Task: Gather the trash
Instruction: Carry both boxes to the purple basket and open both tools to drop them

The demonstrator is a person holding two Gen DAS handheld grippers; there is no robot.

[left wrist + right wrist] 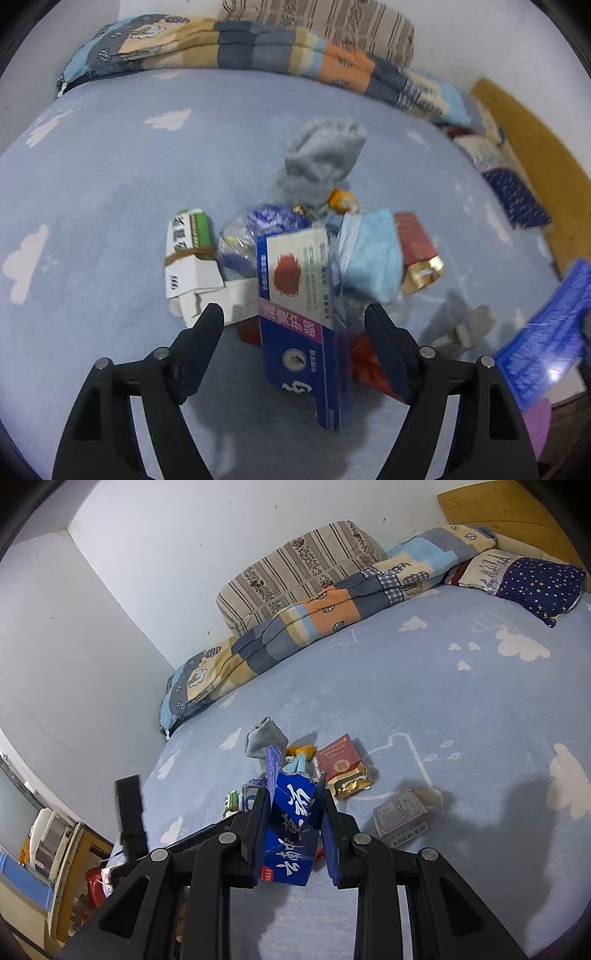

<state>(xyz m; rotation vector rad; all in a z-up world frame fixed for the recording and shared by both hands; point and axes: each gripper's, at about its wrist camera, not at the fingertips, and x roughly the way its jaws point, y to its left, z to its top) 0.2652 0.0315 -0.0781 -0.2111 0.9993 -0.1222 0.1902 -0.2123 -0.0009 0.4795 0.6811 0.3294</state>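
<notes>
A pile of trash lies on the blue cloud-print bed sheet (92,192). My right gripper (293,794) is shut on a torn blue carton (291,830) with white characters, held above the sheet. That carton (299,317) stands between the fingers of my left gripper (295,314), which is open and not touching it. Around it lie a white and green box (188,254), a blue face mask (373,254), a grey sock (321,158), a red and gold packet (417,251) and a clear bag (243,236).
A folded patchwork quilt (295,627) and a striped pillow (295,568) lie along the far wall. A starry pillow (539,583) sits by the wooden headboard (498,509). A small printed box (400,818) lies to the right of the pile. Furniture stands beside the bed at left.
</notes>
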